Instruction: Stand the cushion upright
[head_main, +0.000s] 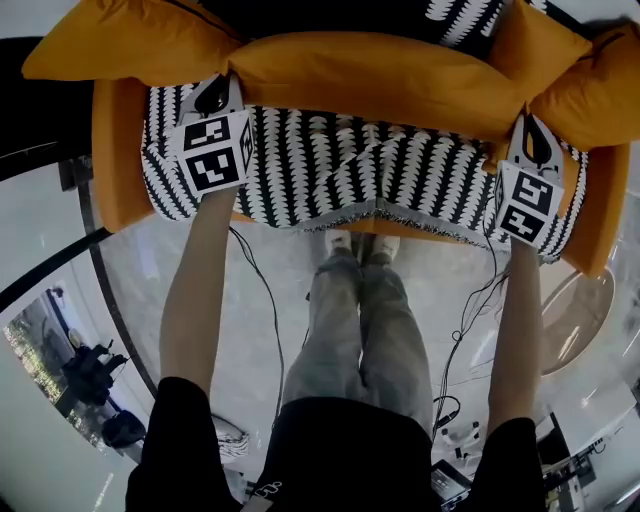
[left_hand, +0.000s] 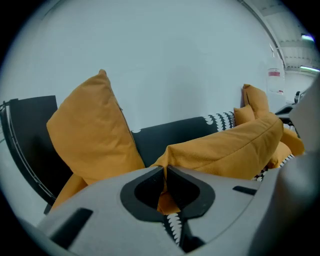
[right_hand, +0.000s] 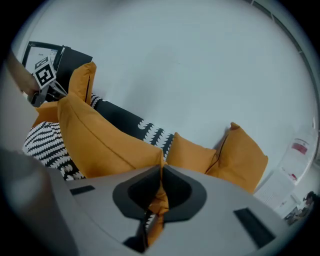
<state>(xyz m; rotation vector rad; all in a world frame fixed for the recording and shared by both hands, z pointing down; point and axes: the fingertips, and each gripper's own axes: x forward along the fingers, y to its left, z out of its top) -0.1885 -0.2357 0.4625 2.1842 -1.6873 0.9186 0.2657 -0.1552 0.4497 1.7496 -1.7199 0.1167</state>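
A long orange cushion (head_main: 370, 75) hangs level across the sofa, held by its two ends. My left gripper (head_main: 213, 97) is shut on its left corner, and my right gripper (head_main: 533, 140) is shut on its right corner. In the left gripper view the cushion (left_hand: 225, 150) stretches away to the right from the closed gripper (left_hand: 165, 172), with orange cloth pinched between the jaws. In the right gripper view the cushion (right_hand: 100, 145) runs off to the left from the closed gripper (right_hand: 161, 172), which also pinches orange fabric.
The sofa has a black-and-white patterned seat (head_main: 330, 170) and orange sides (head_main: 115, 150). Another orange cushion (head_main: 120, 40) leans at the back left, and two more (head_main: 590, 90) sit at the back right. The person's legs (head_main: 360, 320) stand before the sofa. Cables cross the floor.
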